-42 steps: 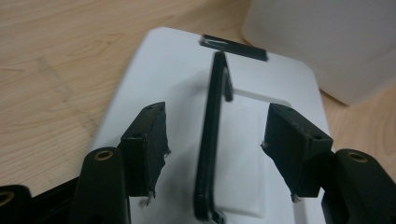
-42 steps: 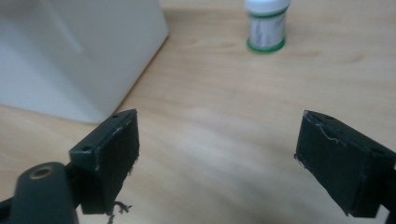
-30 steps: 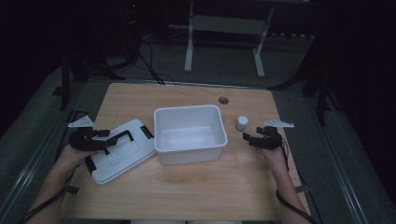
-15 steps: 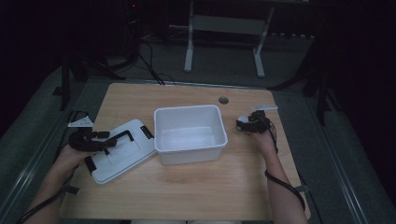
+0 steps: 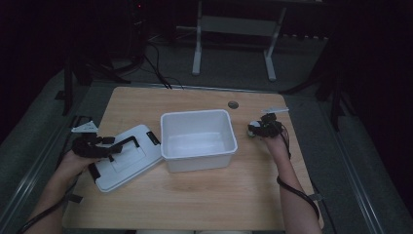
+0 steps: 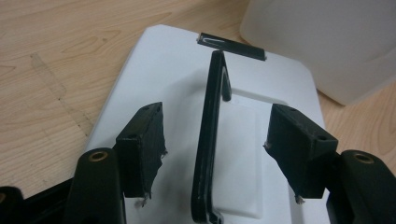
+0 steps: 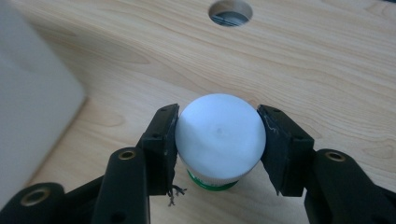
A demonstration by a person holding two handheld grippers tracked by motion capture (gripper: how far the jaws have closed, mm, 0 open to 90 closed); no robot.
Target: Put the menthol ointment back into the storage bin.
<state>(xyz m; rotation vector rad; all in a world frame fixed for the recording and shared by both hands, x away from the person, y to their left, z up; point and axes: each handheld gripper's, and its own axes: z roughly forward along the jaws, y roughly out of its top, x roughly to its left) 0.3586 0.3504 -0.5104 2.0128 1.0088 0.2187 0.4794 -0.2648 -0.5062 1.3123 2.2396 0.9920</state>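
Observation:
A small bottle with a white cap and green label stands on the wooden table right of the white bin. My right gripper has just been closing, and its pads now press both sides of the cap. In the high view the same gripper sits at the bottle. My left gripper is open over the white lid, one jaw on each side of its raised black handle without touching it. The lid lies flat left of the bin.
The bin's inside looks bare. A round cable hole is in the tabletop behind the bin, just beyond the bottle. Bare wood runs along the near side. Dark floor, cables and a metal frame lie past the far edge.
My right gripper moved away from the person and leftward to the bottle, and its jaws closed around the cap. The left gripper and lid stayed put.

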